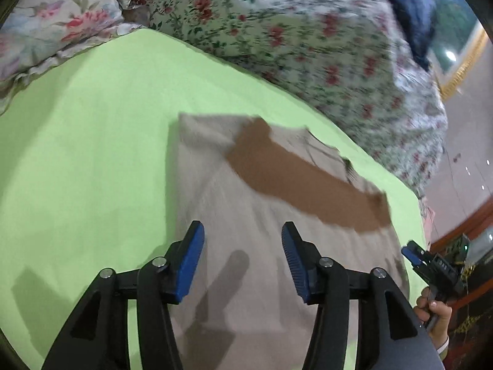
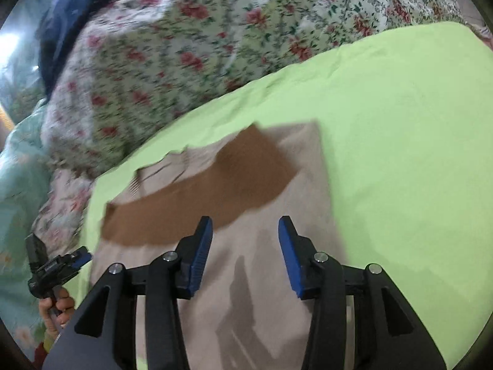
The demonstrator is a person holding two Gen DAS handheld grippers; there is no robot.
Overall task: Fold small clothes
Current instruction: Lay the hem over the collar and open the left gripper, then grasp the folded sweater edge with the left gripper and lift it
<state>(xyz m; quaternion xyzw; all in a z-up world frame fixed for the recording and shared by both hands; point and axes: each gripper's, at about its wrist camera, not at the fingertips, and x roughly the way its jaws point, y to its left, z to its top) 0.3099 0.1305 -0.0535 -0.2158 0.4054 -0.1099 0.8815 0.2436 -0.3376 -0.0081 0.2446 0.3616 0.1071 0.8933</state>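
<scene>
A beige garment [image 1: 262, 246] with a brown band [image 1: 302, 182] across its far part lies flat on a lime green sheet [image 1: 92, 141]. My left gripper [image 1: 243, 246] is open and empty, hovering over the garment's near part. In the right wrist view the same garment [image 2: 262, 277] with its brown band [image 2: 215, 191] lies under my right gripper [image 2: 245, 243], which is open and empty. The right gripper [image 1: 411, 251] shows at the garment's right edge in the left wrist view. The left gripper [image 2: 81, 254] shows at the garment's left edge in the right wrist view.
A floral quilt [image 1: 277, 37] is heaped along the far side of the green sheet. A floral pillow [image 1: 46, 24] lies at the far left. A dark blue cloth [image 1: 409, 9] rests on the quilt. A pale green bedcover [image 2: 18, 169] hangs at the left.
</scene>
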